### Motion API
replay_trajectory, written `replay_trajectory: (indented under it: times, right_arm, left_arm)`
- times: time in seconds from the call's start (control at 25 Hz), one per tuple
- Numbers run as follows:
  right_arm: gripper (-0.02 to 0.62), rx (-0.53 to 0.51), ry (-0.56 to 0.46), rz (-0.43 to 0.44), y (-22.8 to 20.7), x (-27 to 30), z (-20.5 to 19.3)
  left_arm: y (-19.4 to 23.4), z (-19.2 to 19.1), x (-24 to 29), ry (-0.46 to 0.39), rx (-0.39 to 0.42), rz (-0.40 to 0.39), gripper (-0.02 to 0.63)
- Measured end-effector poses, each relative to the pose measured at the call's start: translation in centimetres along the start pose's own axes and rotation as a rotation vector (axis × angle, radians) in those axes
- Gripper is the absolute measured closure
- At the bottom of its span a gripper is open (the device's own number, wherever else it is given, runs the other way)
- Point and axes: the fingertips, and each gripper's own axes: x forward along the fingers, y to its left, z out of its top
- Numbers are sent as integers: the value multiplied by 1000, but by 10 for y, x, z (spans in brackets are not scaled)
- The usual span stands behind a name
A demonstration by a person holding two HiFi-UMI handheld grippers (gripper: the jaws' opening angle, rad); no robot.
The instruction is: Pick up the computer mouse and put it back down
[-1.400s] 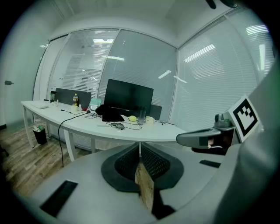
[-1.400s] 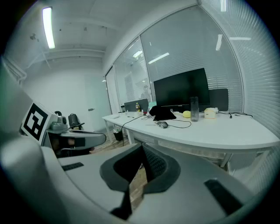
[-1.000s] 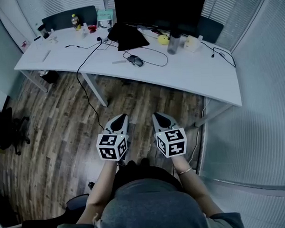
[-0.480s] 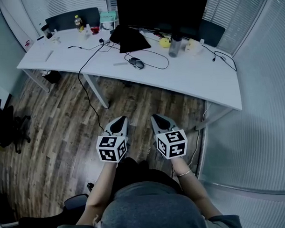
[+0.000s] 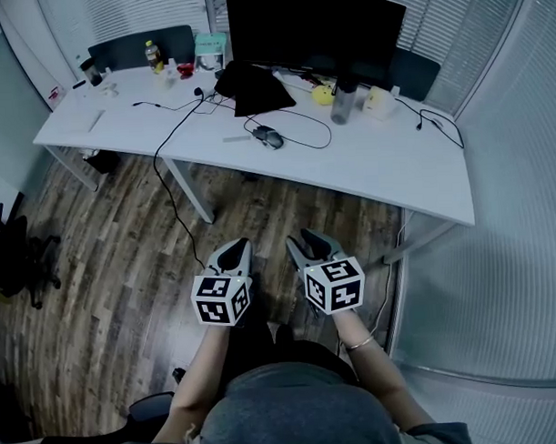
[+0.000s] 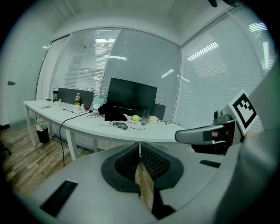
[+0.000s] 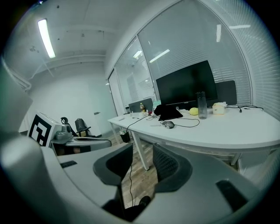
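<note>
The dark computer mouse (image 5: 268, 135) lies on the white desk (image 5: 385, 158), its cable looping to the right. It shows small and far off in the left gripper view (image 6: 122, 126) and the right gripper view (image 7: 168, 124). Both grippers hang over the wooden floor, close to the person's body and well short of the desk. The left gripper (image 5: 234, 252) is shut, its tips meeting with nothing held (image 6: 140, 148). The right gripper (image 5: 305, 246) stands open; its jaws have just been opening, and only floor shows in the gap (image 7: 143, 158).
A large black monitor (image 5: 315, 29) stands at the desk's back, with a black cloth (image 5: 255, 79), a clear bottle (image 5: 342, 103) and a yellow object (image 5: 322, 95) before it. A black cable (image 5: 167, 166) drops to the floor. Glass walls with blinds (image 5: 514, 208) close the right side.
The right gripper's jaws have parted from shut to open. Both grippers have shifted slightly lower in the head view; the mouse has stayed put.
</note>
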Motion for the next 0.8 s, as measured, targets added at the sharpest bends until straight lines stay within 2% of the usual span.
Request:
replay_trajectory:
  times: [0.4,0.8]
  right_arm:
    - [449,-16,12,-19,-14,73,27]
    - [453,7,17,-108,-46,159,67]
  left_arm:
    - [57,13,44,20,-3,-9,574]
    - [130,49,106,41,-2,-55,575]
